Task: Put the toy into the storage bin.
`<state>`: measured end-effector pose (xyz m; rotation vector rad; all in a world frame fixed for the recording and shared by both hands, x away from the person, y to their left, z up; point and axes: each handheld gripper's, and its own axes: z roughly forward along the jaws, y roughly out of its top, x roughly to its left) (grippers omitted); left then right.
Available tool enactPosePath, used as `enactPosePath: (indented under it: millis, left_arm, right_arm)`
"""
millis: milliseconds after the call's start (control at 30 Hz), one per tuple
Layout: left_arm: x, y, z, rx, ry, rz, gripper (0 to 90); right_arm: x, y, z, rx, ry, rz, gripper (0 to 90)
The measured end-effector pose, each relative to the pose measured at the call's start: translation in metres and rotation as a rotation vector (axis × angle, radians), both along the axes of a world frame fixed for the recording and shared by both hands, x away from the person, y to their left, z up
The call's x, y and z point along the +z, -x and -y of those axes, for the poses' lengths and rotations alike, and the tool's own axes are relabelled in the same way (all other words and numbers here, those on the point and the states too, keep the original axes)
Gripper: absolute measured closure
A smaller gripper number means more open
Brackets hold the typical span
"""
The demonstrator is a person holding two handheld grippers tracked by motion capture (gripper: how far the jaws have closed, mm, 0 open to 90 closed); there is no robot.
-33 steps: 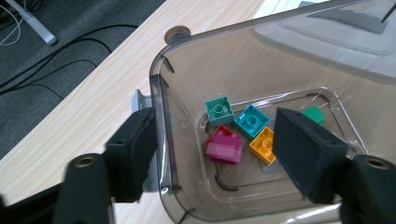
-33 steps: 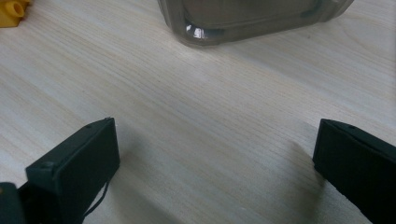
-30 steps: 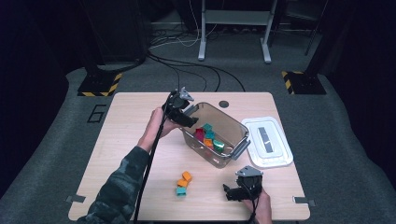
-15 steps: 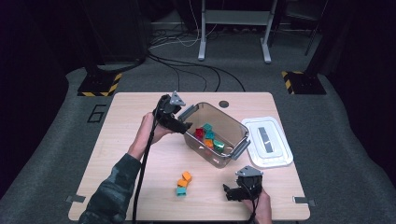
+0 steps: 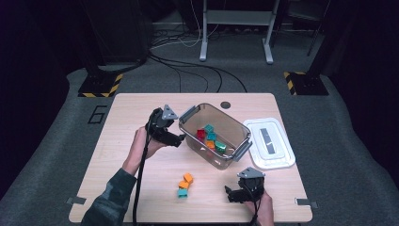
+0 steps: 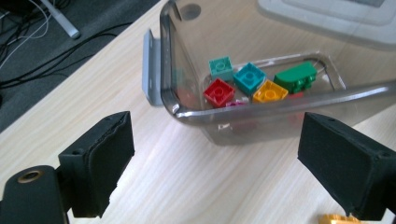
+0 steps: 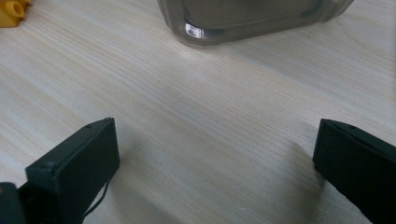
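A clear plastic bin (image 5: 187,128) stands mid-table with several bricks in it, among them a red brick (image 6: 219,92), a teal brick (image 6: 250,78), an orange brick (image 6: 270,91) and a green brick (image 6: 295,78). My left gripper (image 5: 177,139) hovers just left of the bin's near-left corner. Its jaws have just been opening and stand wide with nothing between them (image 6: 224,172). My right gripper (image 5: 233,194) rests near the front edge, open and empty (image 7: 215,168), facing the bin's base (image 7: 252,18). Loose orange bricks (image 5: 187,179) and a teal brick (image 5: 182,192) lie on the table between the two grippers.
The bin's white lid (image 5: 269,142) lies flat to the right of the bin. A round cable hole (image 5: 225,104) sits at the table's far edge. Bare wood spreads left of the bin and along the front left.
My left gripper has come away from over the bin's left end, moving left, nearer the person and slightly lower. The right gripper has stayed put.
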<state>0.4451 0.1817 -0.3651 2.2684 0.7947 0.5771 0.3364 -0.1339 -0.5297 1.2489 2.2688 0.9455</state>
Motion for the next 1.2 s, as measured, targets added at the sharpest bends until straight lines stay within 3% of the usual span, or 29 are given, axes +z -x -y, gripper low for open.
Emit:
enactPosePath:
  millis: [600,1200]
  left_arm:
    - [-0.053,0.024,-0.008,0.027,-0.003,-0.086,6.4]
    - [-0.094,0.04,0.011,-0.033,-0.023,-0.177,4.3]
  right_arm:
    - [0.0,0.0,0.0,0.0,0.0,0.0,0.0]
    - [0.0,0.0,0.0,0.0,0.0,0.0,0.0]
